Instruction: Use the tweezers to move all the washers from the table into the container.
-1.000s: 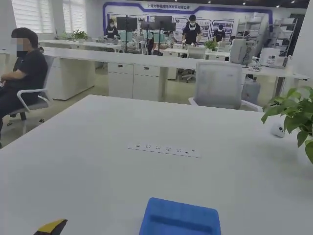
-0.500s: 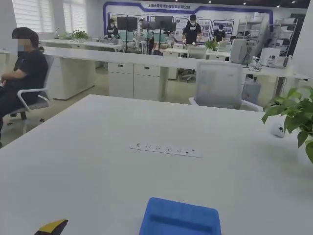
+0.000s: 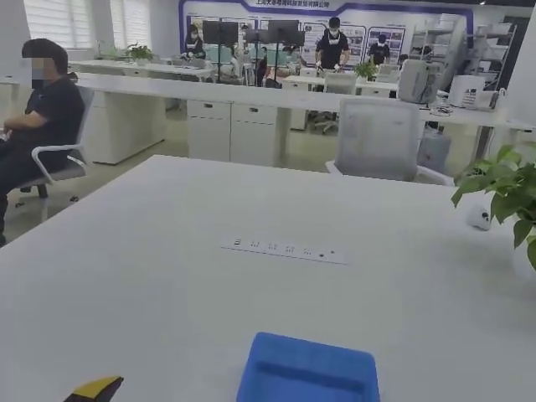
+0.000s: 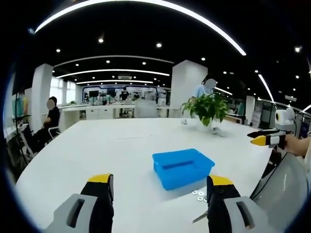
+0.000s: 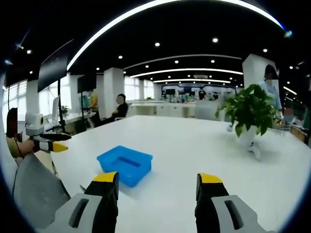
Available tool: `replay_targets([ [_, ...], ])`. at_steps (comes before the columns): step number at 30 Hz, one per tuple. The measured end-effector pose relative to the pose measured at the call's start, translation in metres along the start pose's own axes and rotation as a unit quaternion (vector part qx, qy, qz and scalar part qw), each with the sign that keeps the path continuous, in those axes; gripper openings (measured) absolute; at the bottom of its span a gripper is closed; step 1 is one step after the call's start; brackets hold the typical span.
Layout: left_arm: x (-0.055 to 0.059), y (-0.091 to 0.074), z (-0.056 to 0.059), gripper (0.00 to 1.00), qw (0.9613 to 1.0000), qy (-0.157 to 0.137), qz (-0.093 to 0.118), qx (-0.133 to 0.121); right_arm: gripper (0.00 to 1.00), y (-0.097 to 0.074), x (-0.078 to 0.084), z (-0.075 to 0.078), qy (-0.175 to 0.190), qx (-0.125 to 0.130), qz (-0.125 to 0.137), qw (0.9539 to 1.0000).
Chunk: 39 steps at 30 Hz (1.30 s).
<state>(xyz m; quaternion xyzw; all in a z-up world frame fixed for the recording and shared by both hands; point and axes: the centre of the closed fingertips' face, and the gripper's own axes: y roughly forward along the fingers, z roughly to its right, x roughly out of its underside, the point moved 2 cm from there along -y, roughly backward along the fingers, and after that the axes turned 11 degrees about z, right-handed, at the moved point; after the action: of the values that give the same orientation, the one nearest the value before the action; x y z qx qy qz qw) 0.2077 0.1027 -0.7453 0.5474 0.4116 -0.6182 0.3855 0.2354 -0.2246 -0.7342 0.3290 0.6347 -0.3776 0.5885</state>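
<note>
A blue rectangular container stands on the white table near its front edge; it is also ahead of my left gripper and ahead-left of my right gripper. Several small washers lie on the table just right of the container. The metal tip of the tweezers lies beside them. My left gripper is open above the table with nothing between its fingers. My right gripper is also open and holds nothing. A yellow-black fingertip of my left gripper pokes in at the bottom left.
A potted plant stands at the table's right side. A socket strip is set into the middle of the table. An office chair stands behind the far edge. A person sits at far left.
The head view has tilted a little; the container and the gripper tip keep their places on the table.
</note>
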Motion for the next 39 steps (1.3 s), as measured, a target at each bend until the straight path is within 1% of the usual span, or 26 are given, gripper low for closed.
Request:
replay_targets([
  [3,0.003,0.0,0.002,0.78,0.9999,0.001,-0.009,0.007,0.62,0.001,0.002,-0.002,0.001,-0.005,-0.006,1.0],
  [6,0.01,0.0,0.005,0.78,0.9994,0.002,-0.029,0.017,0.62,0.002,0.006,-0.003,0.004,-0.009,-0.02,0.9997],
  [8,0.01,0.0,0.007,0.77,0.9993,0.0,-0.03,0.024,0.61,0.003,0.008,-0.004,0.005,-0.014,-0.025,0.9996],
  [11,0.014,0.0,0.012,0.76,0.9977,0.003,-0.05,0.046,0.56,0.003,0.01,-0.009,0.013,-0.031,-0.042,0.9986],
  [12,0.016,0.0,0.013,0.75,0.9971,0.004,-0.055,0.052,0.54,0.003,0.015,-0.01,0.01,-0.04,-0.062,0.9972],
  [13,0.019,-0.001,0.015,0.75,0.9955,0.008,-0.067,0.066,0.53,0.004,0.018,-0.011,0.009,-0.048,-0.073,0.9961],
  [14,0.02,0.0,0.015,0.73,0.9952,0.01,-0.072,0.066,0.54,0.005,0.02,-0.013,0.011,-0.055,-0.079,0.9953],
  [16,0.023,-0.001,0.018,0.69,0.9926,0.018,-0.088,0.082,0.54,0.006,0.022,-0.019,0.009,-0.071,-0.088,0.9935],
  [19,0.026,-0.001,0.029,0.63,0.9867,0.014,-0.106,0.122,0.49,0.011,0.021,-0.033,0.006,-0.103,-0.095,0.9901],
  [20,0.028,-0.001,0.03,0.62,0.9843,0.019,-0.117,0.131,0.47,0.014,0.021,-0.041,0.004,-0.123,-0.096,0.9877],
  [21,0.03,-0.001,0.029,0.62,0.9828,0.02,-0.128,0.132,0.44,0.015,0.021,-0.044,0.003,-0.13,-0.097,0.9868],
  [22,0.032,0.001,0.031,0.62,0.9797,0.023,-0.137,0.145,0.42,0.018,0.023,-0.051,-0.004,-0.15,-0.102,0.9834],
  [23,0.033,0.001,0.034,0.62,0.9767,0.023,-0.141,0.16,0.4,0.019,0.025,-0.056,-0.007,-0.162,-0.107,0.981],
  [24,0.033,0.002,0.039,0.62,0.9724,0.013,-0.146,0.182,0.38,0.021,0.028,-0.065,-0.016,-0.179,-0.115,0.9769],
  [25,0.034,0.003,0.042,0.6,0.9696,0.006,-0.15,0.193,0.36,0.023,0.03,-0.071,-0.023,-0.191,-0.119,0.974],
  [27,0.037,0.003,0.047,0.57,0.9615,0.011,-0.163,0.221,0.33,0.026,0.034,-0.091,-0.033,-0.228,-0.132,0.964],
  [28,0.04,0.003,0.05,0.54,0.9554,0.025,-0.175,0.236,0.32,0.027,0.037,-0.101,-0.045,-0.248,-0.139,0.9578],
  [29,0.042,0.003,0.051,0.52,0.9515,0.039,-0.181,0.246,0.31,0.028,0.04,-0.105,-0.054,-0.26,-0.143,0.9536],
  [30,0.044,0.002,0.057,0.48,0.9446,0.036,-0.19,0.266,0.31,0.029,0.045,-0.113,-0.062,-0.278,-0.152,0.9465],
  [31,0.044,0.002,0.062,0.44,0.9418,0.023,-0.188,0.278,0.3,0.029,0.047,-0.118,-0.065,-0.289,-0.156,0.9423],
  [33,0.044,0.003,0.068,0.39,0.936,0.0,-0.194,0.294,0.3,0.03,0.054,-0.127,-0.069,-0.305,-0.166,0.9353],
  [34,0.046,0.004,0.068,0.38,0.9342,0.005,-0.198,0.297,0.3,0.031,0.056,-0.13,-0.068,-0.312,-0.17,0.9323],
  [35,0.05,0.003,0.069,0.38,0.928,0.025,-0.21,0.307,0.29,0.032,0.059,-0.134,-0.069,-0.32,-0.172,0.9291],
  [36,0.052,0.004,0.069,0.37,0.9253,0.037,-0.215,0.31,0.29,0.033,0.061,-0.136,-0.07,-0.323,-0.174,0.9277],
  [37,0.057,0.003,0.07,0.37,0.9187,0.052,-0.227,0.319,0.28,0.034,0.064,-0.14,-0.071,-0.329,-0.176,0.9251],
  [39,0.064,0.003,0.072,0.35,0.9103,0.066,-0.243,0.329,0.27,0.037,0.068,-0.144,-0.072,-0.336,-0.179,0.9218],
])
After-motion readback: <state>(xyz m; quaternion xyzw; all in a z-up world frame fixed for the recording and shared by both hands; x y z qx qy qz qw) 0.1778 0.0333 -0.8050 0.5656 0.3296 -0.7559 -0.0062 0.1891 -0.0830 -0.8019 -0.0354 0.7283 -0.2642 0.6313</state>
